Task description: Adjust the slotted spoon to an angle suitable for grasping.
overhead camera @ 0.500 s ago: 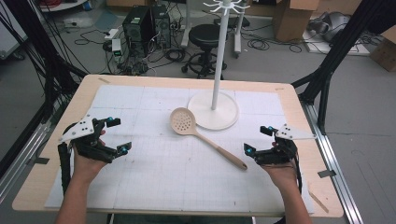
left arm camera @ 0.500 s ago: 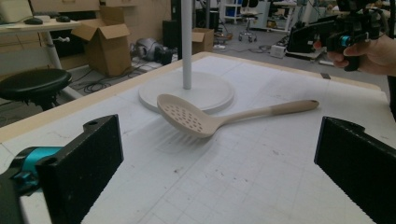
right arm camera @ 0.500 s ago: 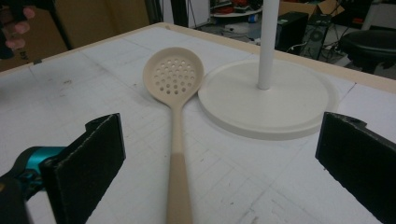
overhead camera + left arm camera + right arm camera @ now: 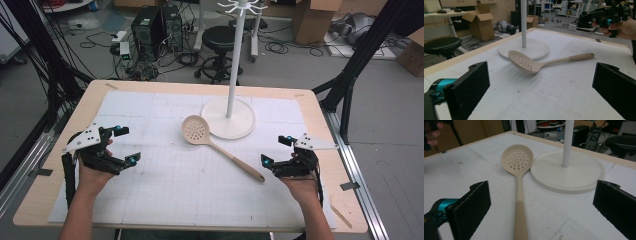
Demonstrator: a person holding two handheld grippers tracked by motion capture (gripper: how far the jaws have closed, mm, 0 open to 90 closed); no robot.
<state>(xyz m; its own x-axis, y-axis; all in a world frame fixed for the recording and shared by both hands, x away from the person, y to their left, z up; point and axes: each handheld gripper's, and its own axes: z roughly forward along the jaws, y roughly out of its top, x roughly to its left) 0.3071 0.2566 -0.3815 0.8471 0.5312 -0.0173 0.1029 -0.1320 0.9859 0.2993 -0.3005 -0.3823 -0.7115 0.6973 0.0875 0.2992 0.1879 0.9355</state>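
1. Spreading across the whole scene, the wooden worktop [image 4: 320, 107] carries a white gridded mat [image 4: 165, 185] on which everything lies.
2. Standing at the far middle of the mat is a white rack stand [image 4: 229, 119]: a round flat base with a thin upright pole and hooks at its top. It is the one thing close to the spoon, and the base sits just beside the bowl on its far right; whether rim and bowl touch cannot be told.
3. Lying flat at the middle of the mat is the beige slotted spoon [image 4: 220, 146]. Its long axis runs on a diagonal: the perforated bowl [image 4: 517, 160] points far and left, hollow side up, and the handle end [image 4: 259, 177] points near and right, toward the right gripper. Nothing lies on the handle or across it.
4. Hovering at the near left, well apart from the spoon, is the left gripper [image 4: 123, 145]; its jaws are spread wide and hold nothing, with bare mat between them in the left gripper view.
5. Resting at the near right, the right gripper [image 4: 276, 150] is just beside the handle end without touching it; its jaws are likewise wide apart and empty, and the right gripper view looks up the handle between them.
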